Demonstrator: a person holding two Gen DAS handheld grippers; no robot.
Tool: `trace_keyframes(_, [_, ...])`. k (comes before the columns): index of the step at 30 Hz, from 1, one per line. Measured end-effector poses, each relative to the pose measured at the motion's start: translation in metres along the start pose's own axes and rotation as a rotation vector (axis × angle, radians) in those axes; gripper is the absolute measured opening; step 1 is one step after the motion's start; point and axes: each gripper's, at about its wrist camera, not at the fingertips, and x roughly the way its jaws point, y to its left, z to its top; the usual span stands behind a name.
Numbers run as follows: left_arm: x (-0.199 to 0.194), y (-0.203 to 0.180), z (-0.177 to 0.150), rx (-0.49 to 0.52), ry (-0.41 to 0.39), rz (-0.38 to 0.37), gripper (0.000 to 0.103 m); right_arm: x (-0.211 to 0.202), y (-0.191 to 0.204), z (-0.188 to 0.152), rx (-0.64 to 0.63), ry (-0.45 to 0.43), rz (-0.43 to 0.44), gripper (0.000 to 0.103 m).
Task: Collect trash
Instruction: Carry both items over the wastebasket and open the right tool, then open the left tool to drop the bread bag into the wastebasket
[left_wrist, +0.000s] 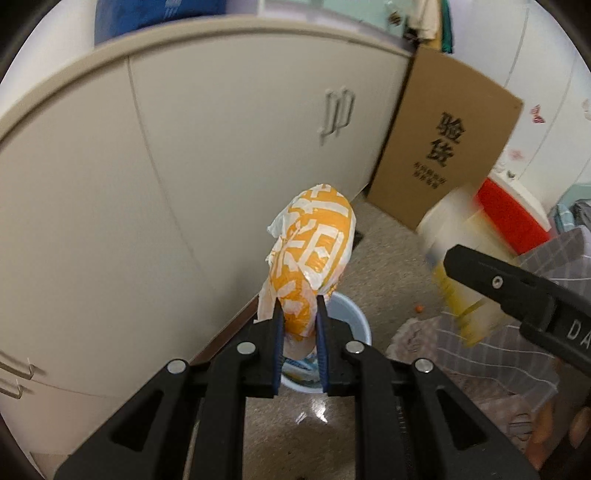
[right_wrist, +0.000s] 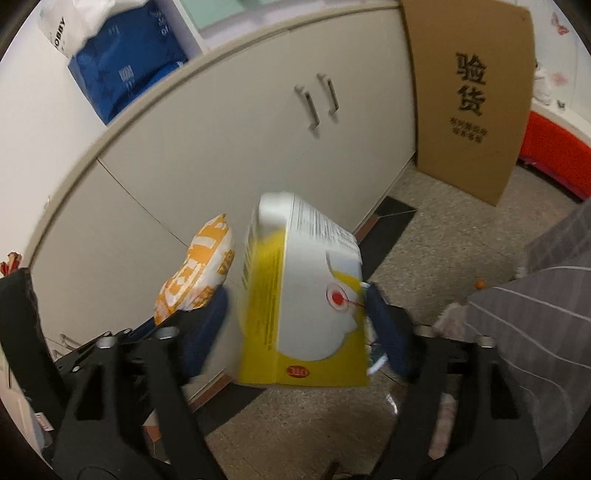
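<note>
Starting at the left, we have the left gripper (left_wrist: 299, 314) pinched shut on a crumpled orange-and-white plastic bag (left_wrist: 312, 243), its blue pads clamping the bag's lower end so the bulk stands up beyond the fingertips. Directly under that grip sits a pale blue bin (left_wrist: 351, 321) on the speckled floor (left_wrist: 391, 258), its rim half hidden by the bag, with something pale inside that we cannot identify. The cream cabinet (left_wrist: 184, 166) runs close along the left, leaving only a narrow strip between its base and the bin; a brown cardboard sheet (left_wrist: 447, 144) leans at the cabinet's far end. Farther right, our right gripper (right_wrist: 295, 314) has its jaws spread wide around a white-and-yellow carton (right_wrist: 303, 295), blurred, with small print on top and a red dot on its face. The carton lies tilted between the blue pads; the right pad sits at its edge, but the blur keeps us from telling whether the left pad presses on it. Striped grey cloth (right_wrist: 535, 325) crowds the right side, with open floor ahead.
</note>
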Motion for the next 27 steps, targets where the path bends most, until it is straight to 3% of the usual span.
trace_keyframes(7, [0.022, 0.005, -0.011, -0.005, 0.046, 0.005, 0.015, 0.022, -0.013, -0.013, 0.003, 0.017, -0.045, 0.088])
trace_keyframes(17, [0.031, -0.011, -0.009, 0.018, 0.065, -0.031, 0.015, -0.004, -0.027, -0.021, 0.050, -0.021, -0.097, 0.091])
trace_keyframes(23, [0.027, -0.026, -0.002, 0.043, 0.059, -0.049, 0.016, -0.027, -0.030, -0.018, 0.069, -0.101, -0.127, 0.092])
trace_keyframes(26, [0.024, -0.033, 0.004, 0.045, 0.055, -0.076, 0.020, -0.039, -0.034, -0.014, 0.084, -0.142, -0.140, 0.092])
trace_keyframes(27, [0.023, -0.033, 0.005, 0.043, 0.054, -0.096, 0.033, -0.042, -0.036, -0.013, 0.092, -0.153, -0.143, 0.092])
